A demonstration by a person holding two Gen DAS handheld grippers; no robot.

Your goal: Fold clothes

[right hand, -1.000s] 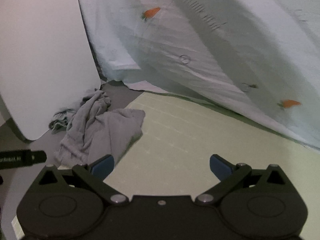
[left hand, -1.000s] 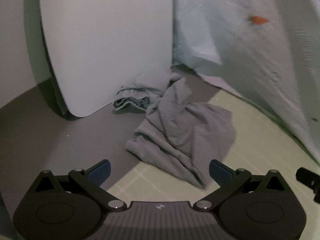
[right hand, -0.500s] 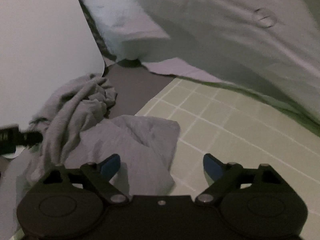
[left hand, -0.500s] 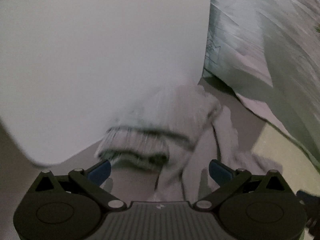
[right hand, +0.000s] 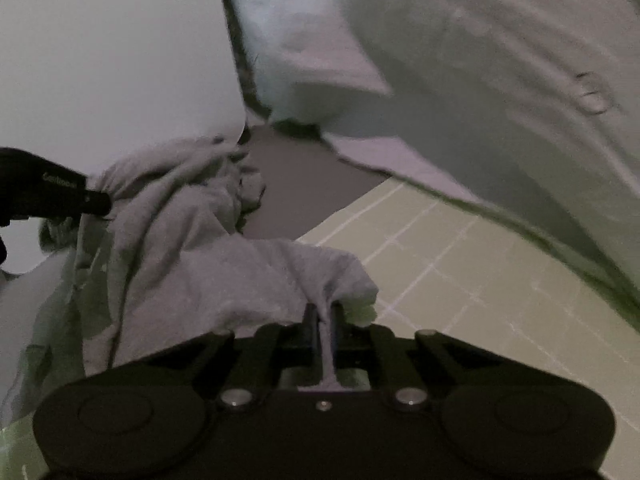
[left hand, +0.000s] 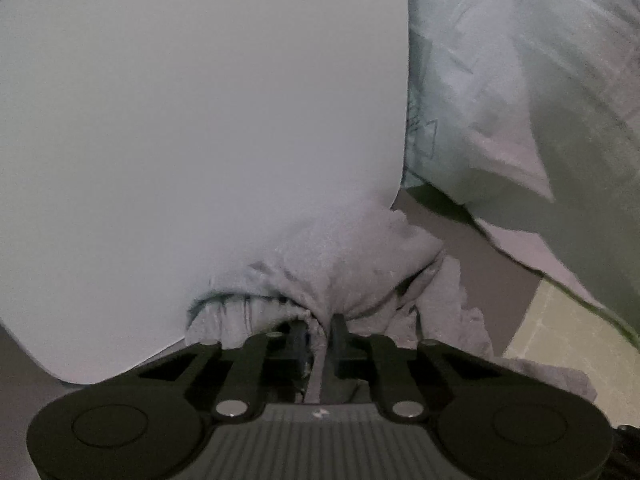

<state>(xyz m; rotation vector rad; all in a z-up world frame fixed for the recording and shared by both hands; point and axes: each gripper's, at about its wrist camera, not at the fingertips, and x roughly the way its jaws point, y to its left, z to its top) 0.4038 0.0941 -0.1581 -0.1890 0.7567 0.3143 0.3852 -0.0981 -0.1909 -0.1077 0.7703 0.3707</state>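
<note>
Grey garment (right hand: 192,264) lies crumpled where the dark floor (right hand: 304,176) meets the green grid mat (right hand: 460,264), its far end bunched against the white panel (left hand: 200,120) at your ten o'clock in the right wrist view. Your left gripper (left hand: 318,336) is closed tight on a ribbed, hem-like edge of it right at the foot of that panel, with cloth puckered between the fingers. Your right gripper (right hand: 323,320) is likewise pinched shut on a fold at the mat-side end, a strip of fabric running down between the fingers. You have two separate ends in hand, which looks like the start of lifting and spreading the piece so it can be laid flat on the mat; no fold is made yet. A pale sheet (right hand: 500,60) hangs from twelve to three o'clock, close enough that the cloth could brush it when raised. Whether each grip holds one layer or several, you cannot tell from here.
</note>
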